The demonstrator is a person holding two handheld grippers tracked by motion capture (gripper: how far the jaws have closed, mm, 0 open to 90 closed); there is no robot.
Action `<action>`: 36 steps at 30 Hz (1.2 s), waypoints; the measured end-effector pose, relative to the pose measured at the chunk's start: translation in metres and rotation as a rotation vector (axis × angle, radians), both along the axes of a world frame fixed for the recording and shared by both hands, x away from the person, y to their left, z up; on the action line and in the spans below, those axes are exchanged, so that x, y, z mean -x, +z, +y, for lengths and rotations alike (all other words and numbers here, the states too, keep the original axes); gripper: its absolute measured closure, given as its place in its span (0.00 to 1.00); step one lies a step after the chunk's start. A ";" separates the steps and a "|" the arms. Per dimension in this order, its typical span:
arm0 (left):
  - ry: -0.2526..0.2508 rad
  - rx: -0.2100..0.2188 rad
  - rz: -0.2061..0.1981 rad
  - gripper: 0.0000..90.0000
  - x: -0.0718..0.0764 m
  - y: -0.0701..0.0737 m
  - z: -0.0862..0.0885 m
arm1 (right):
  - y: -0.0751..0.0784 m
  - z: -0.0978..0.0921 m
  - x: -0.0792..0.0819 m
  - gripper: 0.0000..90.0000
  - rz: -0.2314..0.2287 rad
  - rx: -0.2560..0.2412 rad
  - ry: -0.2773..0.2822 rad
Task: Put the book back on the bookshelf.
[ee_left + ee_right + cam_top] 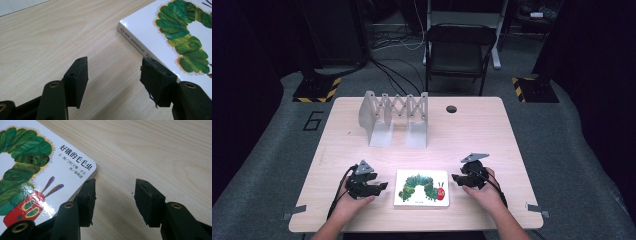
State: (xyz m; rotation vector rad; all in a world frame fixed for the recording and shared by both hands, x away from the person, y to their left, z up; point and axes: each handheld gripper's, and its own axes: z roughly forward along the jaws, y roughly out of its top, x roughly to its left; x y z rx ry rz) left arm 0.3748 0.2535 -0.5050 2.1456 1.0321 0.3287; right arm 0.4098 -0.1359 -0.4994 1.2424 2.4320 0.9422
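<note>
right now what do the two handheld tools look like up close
Both the left tool and the right tool are black, each topped by a grey three-cornered plate and trailing a black cable. Their fingers are blocky black pads on arms with brass-coloured rivets. No sleeves show.

You're sitting in some kind of lab or recording studio, not a home. Black curtains close it in at 9 and 3 o'clock, hazard-striped stand bases (317, 90) sit at 11 and 1, loose cables (392, 70) snake over grey carpet, and a folding chair (458, 52) waits at 12 behind the bare wooden table (482, 130).
</note>
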 end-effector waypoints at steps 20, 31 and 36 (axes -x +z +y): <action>-0.082 -0.013 0.004 0.38 0.028 0.008 -0.020 | 0.005 0.006 0.004 0.54 -0.001 -0.023 0.016; -0.180 -0.030 0.027 0.34 0.044 0.000 -0.042 | 0.007 0.011 0.005 0.54 0.016 -0.034 0.016; -0.199 -0.060 0.019 0.33 0.045 -0.004 -0.050 | 0.006 0.014 0.004 0.54 0.015 -0.035 0.016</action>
